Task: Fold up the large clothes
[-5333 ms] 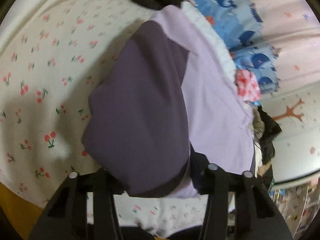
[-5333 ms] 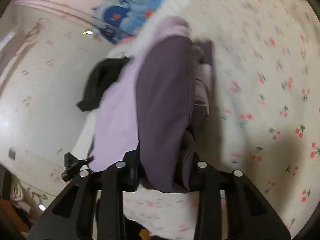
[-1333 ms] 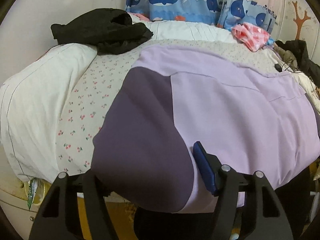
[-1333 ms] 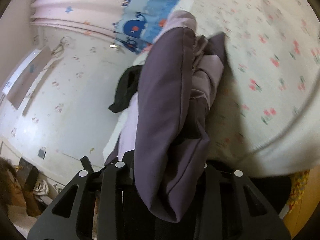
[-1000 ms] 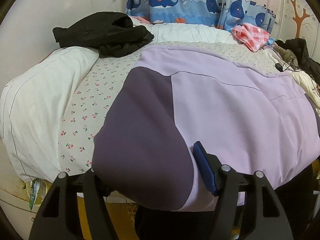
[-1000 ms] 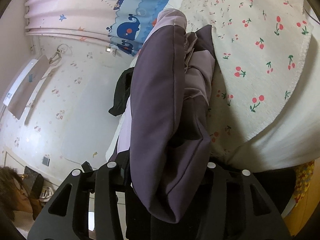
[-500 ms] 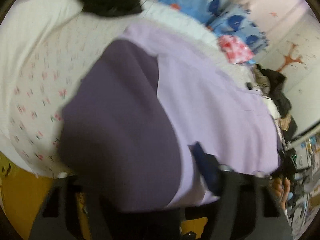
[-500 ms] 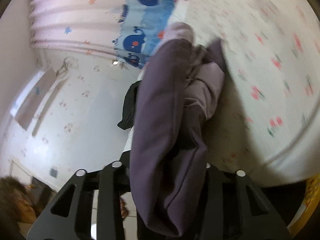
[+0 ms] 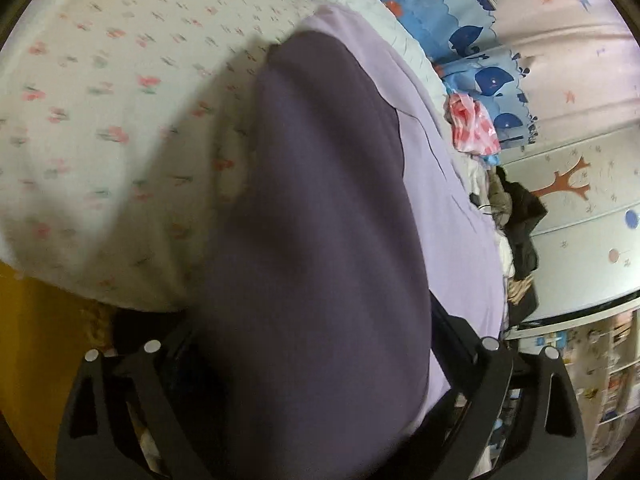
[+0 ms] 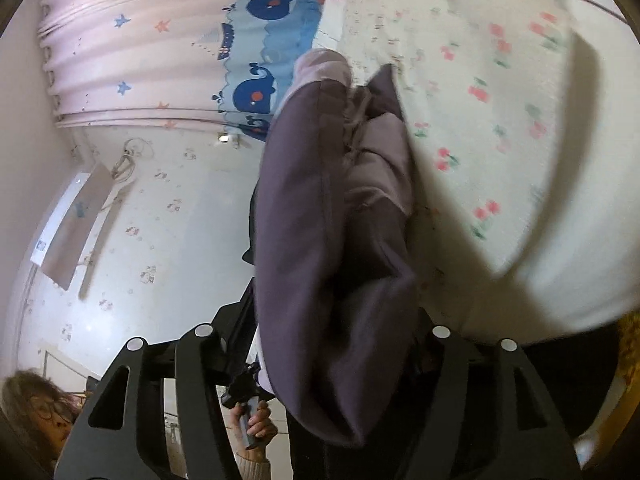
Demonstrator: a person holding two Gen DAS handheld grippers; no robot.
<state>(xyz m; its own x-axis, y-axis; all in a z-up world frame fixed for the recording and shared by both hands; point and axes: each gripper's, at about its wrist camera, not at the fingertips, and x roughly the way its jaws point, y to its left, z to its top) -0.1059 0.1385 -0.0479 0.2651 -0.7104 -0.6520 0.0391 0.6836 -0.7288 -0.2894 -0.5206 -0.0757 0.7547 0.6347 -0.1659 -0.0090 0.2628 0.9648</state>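
Purple garment (image 9: 320,240) is clamped at one end in the left gripper (image 9: 320,364) and at the other in the right gripper (image 10: 332,344), its long axis spanning between them along the bed's (image 9: 100,120) near edge, both equally placed.

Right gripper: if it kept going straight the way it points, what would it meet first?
The purple garment already held in the right gripper; beyond it probably the cherry-print bedsheet, though depth is unclear.
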